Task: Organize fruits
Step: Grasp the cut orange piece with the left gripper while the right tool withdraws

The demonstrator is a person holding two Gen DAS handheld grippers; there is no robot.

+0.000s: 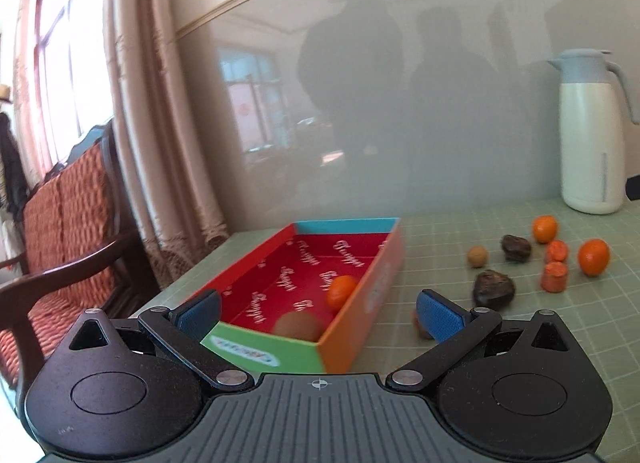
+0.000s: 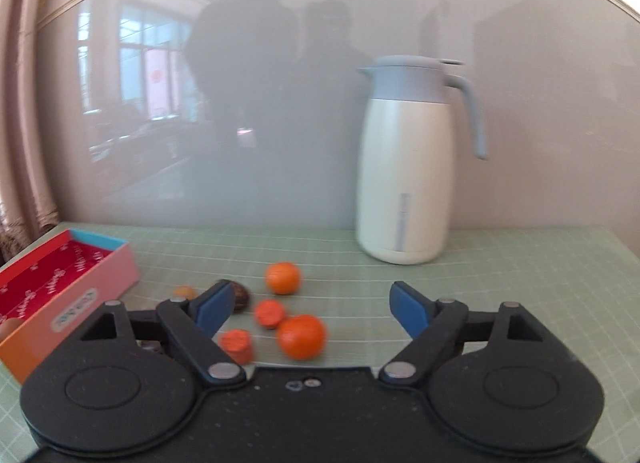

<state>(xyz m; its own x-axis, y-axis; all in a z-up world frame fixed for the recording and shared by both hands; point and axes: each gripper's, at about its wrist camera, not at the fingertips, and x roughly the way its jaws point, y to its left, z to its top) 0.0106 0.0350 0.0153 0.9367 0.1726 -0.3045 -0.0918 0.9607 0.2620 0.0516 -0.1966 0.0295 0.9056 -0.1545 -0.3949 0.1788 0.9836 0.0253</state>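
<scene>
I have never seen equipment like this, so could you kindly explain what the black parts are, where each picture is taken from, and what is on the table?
Each black shape is a hand-held gripper with blue pads, filmed by its own camera. The left gripper stands open by the colourful box, which holds an orange fruit and a brown one. The right gripper is open and empty above loose oranges, orange chunks and dark fruits on the green mat. A white jug stands behind.
</scene>
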